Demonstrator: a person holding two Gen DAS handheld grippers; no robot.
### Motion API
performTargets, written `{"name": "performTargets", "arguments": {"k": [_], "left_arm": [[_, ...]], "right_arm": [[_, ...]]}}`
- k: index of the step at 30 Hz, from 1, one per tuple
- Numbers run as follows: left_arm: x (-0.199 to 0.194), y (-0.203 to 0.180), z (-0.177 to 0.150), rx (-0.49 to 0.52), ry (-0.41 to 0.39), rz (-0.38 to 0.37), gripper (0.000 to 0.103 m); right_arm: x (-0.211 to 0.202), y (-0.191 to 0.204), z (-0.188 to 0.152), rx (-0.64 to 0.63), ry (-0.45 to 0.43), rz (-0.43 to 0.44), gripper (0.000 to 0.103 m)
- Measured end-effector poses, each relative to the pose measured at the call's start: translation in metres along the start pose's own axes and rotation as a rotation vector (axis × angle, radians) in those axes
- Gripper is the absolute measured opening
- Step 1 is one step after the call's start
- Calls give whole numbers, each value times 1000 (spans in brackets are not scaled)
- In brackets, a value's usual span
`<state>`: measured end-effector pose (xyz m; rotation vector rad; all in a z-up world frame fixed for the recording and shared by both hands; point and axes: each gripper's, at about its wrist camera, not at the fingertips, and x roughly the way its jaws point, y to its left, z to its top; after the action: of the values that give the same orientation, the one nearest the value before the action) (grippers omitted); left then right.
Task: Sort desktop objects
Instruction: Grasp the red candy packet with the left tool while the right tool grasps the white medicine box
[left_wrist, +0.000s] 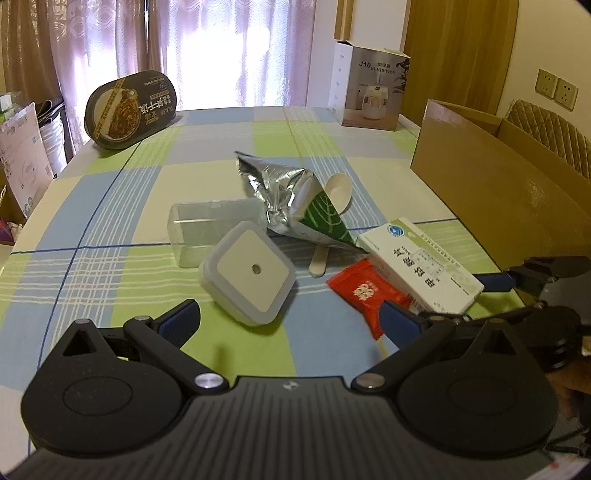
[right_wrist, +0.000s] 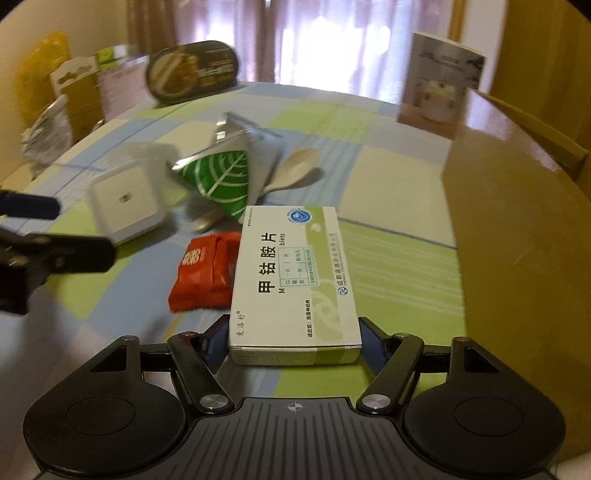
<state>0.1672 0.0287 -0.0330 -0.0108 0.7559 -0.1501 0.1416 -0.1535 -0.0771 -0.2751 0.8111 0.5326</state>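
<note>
Flanking the near end of the pill box (right_wrist: 295, 280), the right hand-held gripper (right_wrist: 293, 345) has a blue pad at each side of it (real contact is hard to judge). That box lies flat on the table (right_wrist: 399, 192), with a red sachet (right_wrist: 205, 273) touching it left of the fingers. Ahead and left lie a white square night light (right_wrist: 125, 201), blurred, and a foil pouch (right_wrist: 225, 173) hiding most of a spoon (right_wrist: 299, 166). The left hand-held gripper (left_wrist: 290, 315) hovers wide open and empty just short of the light. A cardboard box (right_wrist: 517, 236), cut off, stands right.
</note>
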Motion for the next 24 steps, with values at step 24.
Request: {"name": "performTargets", "arguments": {"k": [24], "left_arm": [[26,-20,-5,-96,86,-59,72]], "right_arm": [[-17,-3,-26,51,-34,-56,69]]}}
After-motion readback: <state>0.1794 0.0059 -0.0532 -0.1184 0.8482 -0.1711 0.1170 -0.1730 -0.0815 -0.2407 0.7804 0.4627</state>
